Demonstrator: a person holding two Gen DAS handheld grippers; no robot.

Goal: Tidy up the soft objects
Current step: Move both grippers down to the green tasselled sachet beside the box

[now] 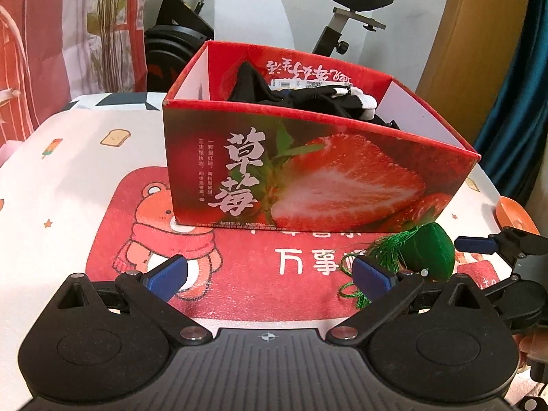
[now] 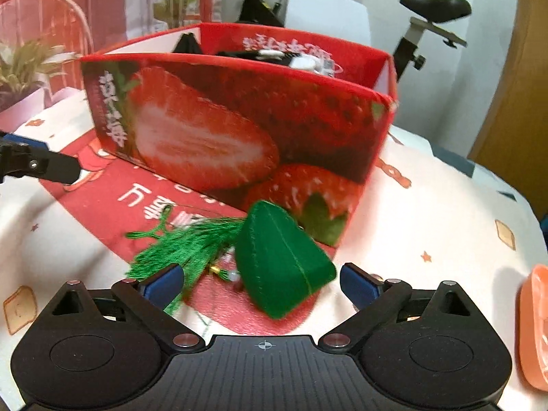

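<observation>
Green plush (image 2: 281,267) between spread right hand-held gripper (image 2: 262,282) fingers, untouched.

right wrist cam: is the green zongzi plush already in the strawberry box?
No: the green zongzi plush lies on the tablecloth in front of the strawberry box, between the right tongs' open pads.

My left wrist camera looks forward and down past its fingers (image 1: 167,275) at the strawberry box (image 1: 318,178), close beyond them. My right wrist camera tilts down likewise, closer in, with the green pouch (image 2: 281,267) between its fingers (image 2: 162,282). Both views share the box, the pouch (image 1: 433,251) and the red mat (image 1: 260,267).
</observation>
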